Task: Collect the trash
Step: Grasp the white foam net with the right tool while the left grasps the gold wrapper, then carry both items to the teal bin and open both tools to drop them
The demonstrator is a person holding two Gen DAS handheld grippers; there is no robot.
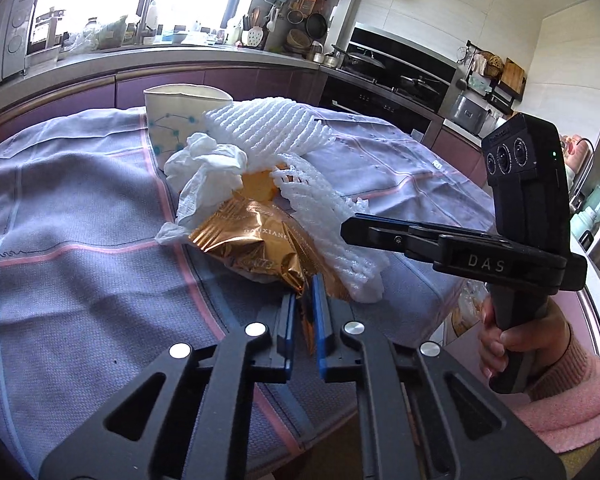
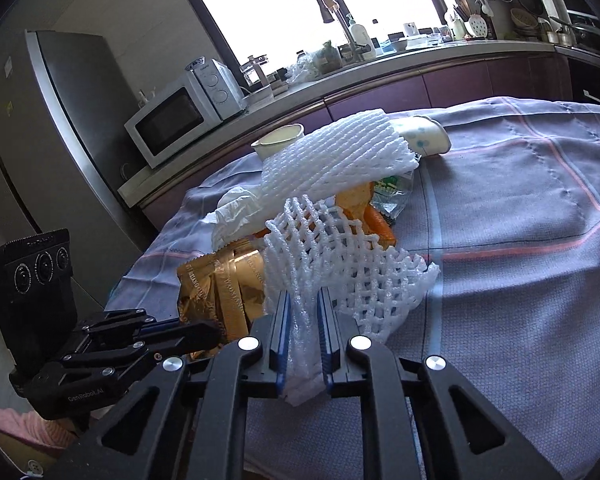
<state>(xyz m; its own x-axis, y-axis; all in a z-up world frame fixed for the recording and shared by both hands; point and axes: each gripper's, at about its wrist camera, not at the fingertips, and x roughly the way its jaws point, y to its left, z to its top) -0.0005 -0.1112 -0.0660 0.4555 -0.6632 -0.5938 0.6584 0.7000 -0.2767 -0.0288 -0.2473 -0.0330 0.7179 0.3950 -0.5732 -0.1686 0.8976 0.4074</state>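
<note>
A heap of trash lies on the cloth-covered table (image 1: 80,208). In the left wrist view my left gripper (image 1: 304,314) is shut on a corner of the crumpled gold wrapper (image 1: 252,240). Behind it lie a white tissue (image 1: 208,172), a foam fruit net (image 1: 268,128) and a paper cup (image 1: 172,116). My right gripper (image 2: 304,320) is shut on the near end of a second white foam net (image 2: 348,256), which is bunched between the blue pads. It enters the left wrist view from the right (image 1: 346,229). The left gripper (image 2: 214,328) shows at the gold wrapper (image 2: 220,280).
Orange peel (image 2: 376,220) and a green wrapper (image 2: 392,196) sit in the heap; one cup (image 2: 278,140) stands behind it, another (image 2: 424,136) lies tipped. A kitchen counter (image 2: 380,64), microwave (image 2: 168,120) and fridge (image 2: 60,128) are beyond the table. A person's hand (image 1: 516,340) holds the right gripper.
</note>
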